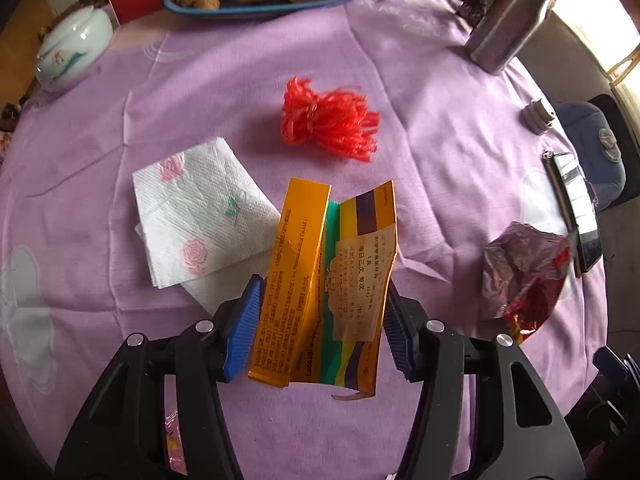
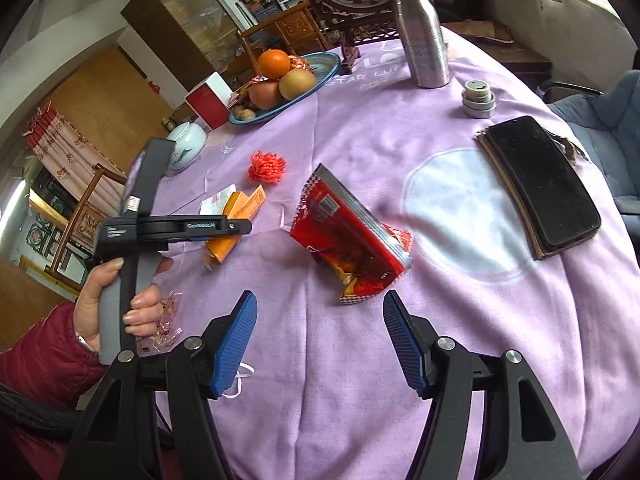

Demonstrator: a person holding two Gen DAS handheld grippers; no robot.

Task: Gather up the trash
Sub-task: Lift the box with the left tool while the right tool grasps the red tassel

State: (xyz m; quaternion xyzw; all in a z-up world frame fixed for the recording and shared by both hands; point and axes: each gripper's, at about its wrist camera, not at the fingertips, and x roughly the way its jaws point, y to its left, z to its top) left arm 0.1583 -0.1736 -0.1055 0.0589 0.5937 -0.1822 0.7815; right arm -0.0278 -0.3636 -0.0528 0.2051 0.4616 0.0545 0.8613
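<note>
1. Widest first: the purple tablecloth covers the whole table, with a fruit plate at the far edge, a steel flask standing beside it and a dark phone off to the right. None of that reads as trash.
2. The scraps sit mid-table: a flowered napkin, a red string bundle beyond it, and a red snack wrapper lying crumpled and apart from the others.
3. Left gripper is on the orange carton, a flattened box sprung open. The blue pads bracket its two long edges and look pressed against the card, though whether it is truly pinched or only framed is hard to say from this angle.
4. Right gripper hangs with its jaws apart and nothing between them, the snack wrapper just ahead of it.
5. The risks. The carton is thin folded card: squeezed by its edges it may buckle or spring out sideways. Its left flap overlaps the napkin, so a lift could drag that along. On the right, the wrapper is slick foil and may skid across the cloth rather than be caught.
</note>
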